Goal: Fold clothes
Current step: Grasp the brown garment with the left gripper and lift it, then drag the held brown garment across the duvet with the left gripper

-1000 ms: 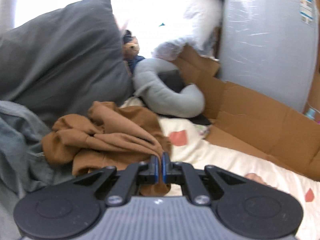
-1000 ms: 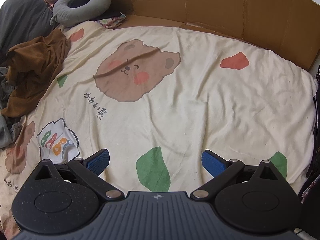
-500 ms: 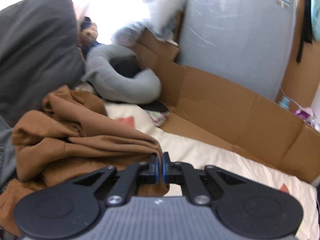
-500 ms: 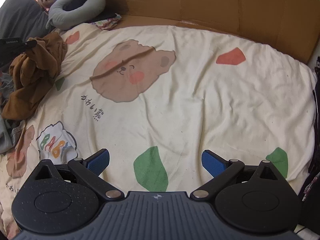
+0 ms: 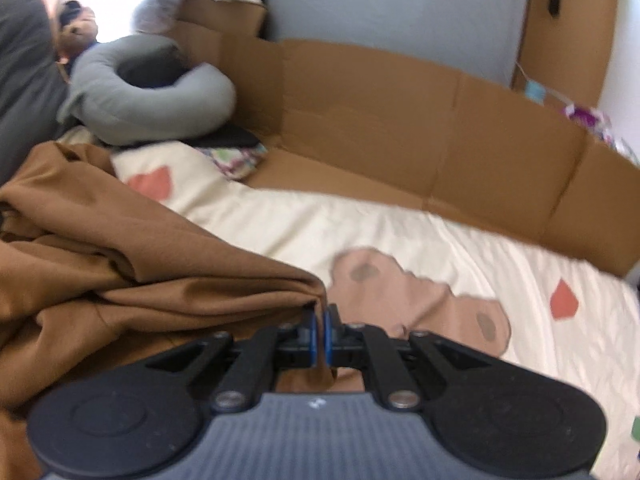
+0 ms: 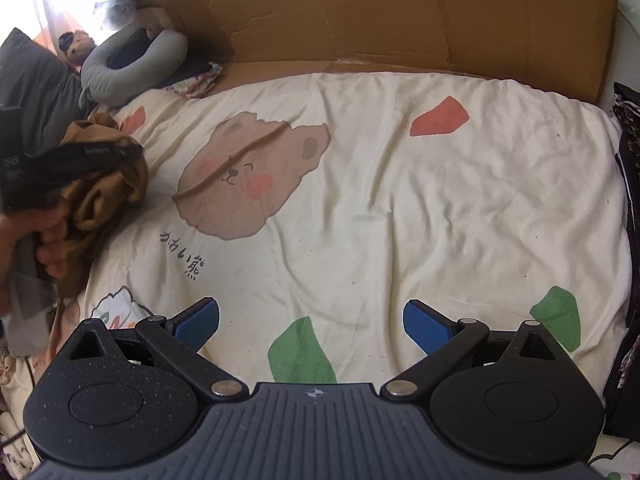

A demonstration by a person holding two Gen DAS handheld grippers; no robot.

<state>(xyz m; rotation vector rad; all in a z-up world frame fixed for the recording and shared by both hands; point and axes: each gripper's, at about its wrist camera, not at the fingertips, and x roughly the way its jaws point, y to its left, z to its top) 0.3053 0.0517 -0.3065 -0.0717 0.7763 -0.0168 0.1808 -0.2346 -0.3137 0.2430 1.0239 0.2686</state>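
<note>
Blanket [image 6: 400,208]: black script "かわい熊" below the bear print [image 6: 248,176], centre-left. Colourful letters lower left (mostly hidden, unreadable).

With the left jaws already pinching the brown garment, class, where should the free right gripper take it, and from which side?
Judging by its bunched hang, grip a loose outer edge of the brown garment, coming from its bear-print side, where the right gripper waits open.
</note>
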